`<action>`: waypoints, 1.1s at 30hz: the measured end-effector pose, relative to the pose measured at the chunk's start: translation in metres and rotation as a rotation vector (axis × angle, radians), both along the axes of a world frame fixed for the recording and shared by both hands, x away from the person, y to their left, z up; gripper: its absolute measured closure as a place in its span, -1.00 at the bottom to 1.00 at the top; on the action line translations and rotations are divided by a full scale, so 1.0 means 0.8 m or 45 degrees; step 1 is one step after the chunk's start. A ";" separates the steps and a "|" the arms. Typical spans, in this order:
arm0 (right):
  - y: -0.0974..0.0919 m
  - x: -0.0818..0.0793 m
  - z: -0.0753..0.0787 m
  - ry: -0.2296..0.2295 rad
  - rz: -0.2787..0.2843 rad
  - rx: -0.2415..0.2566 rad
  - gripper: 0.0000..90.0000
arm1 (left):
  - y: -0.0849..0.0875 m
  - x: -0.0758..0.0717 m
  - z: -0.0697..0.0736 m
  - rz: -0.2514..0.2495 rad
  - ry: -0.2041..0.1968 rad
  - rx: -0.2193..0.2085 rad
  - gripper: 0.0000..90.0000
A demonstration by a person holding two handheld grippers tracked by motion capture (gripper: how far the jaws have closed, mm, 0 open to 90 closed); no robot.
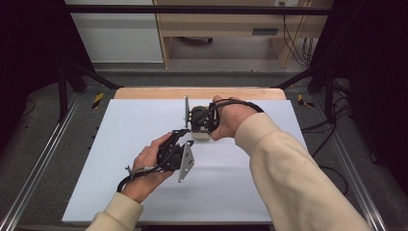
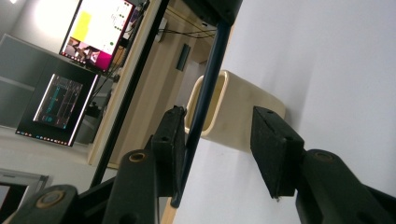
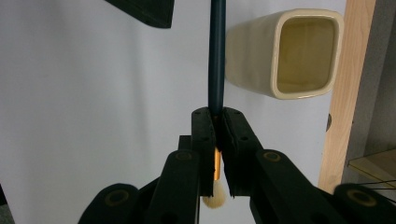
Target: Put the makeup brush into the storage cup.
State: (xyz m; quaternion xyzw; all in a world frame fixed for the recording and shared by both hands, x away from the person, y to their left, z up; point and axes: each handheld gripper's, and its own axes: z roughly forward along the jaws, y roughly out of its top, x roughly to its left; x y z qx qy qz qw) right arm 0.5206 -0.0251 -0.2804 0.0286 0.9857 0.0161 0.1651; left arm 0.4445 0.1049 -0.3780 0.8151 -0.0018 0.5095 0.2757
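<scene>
My right gripper [image 3: 217, 112] is shut on the dark blue handle of a brush [image 3: 217, 56], whose gold ferrule and pale bristles show below the pads. A cream rectangular cup [image 3: 299, 51] lies on its side on the white board, mouth toward this camera, just right of the handle. In the left gripper view, my left gripper [image 2: 218, 114] stands open. The brush handle [image 2: 205, 93] runs between its jaws close to the left pad, with the cup [image 2: 238, 116] beyond. In the high view both grippers [image 1: 186, 137] [image 1: 196, 127] meet beside the cup [image 1: 202, 136].
The white board [image 1: 120, 159] covers the table, with a wooden edge [image 1: 144, 93] at the far side. One finger [image 3: 144, 11] of my left gripper hangs at the top of the right gripper view. Screens [image 2: 100, 28] glow off to the side. Metal rails flank the table.
</scene>
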 end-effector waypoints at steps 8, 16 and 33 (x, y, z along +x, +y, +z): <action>0.002 -0.001 -0.003 0.011 -0.001 0.005 0.87 | -0.007 0.000 -0.001 -0.001 -0.043 0.028 0.23; 0.003 -0.002 -0.003 0.019 0.002 0.007 0.87 | -0.010 0.001 0.000 -0.009 -0.039 0.029 0.30; 0.008 -0.003 -0.006 0.038 0.007 -0.005 0.87 | -0.013 0.002 -0.005 -0.008 -0.044 0.026 0.42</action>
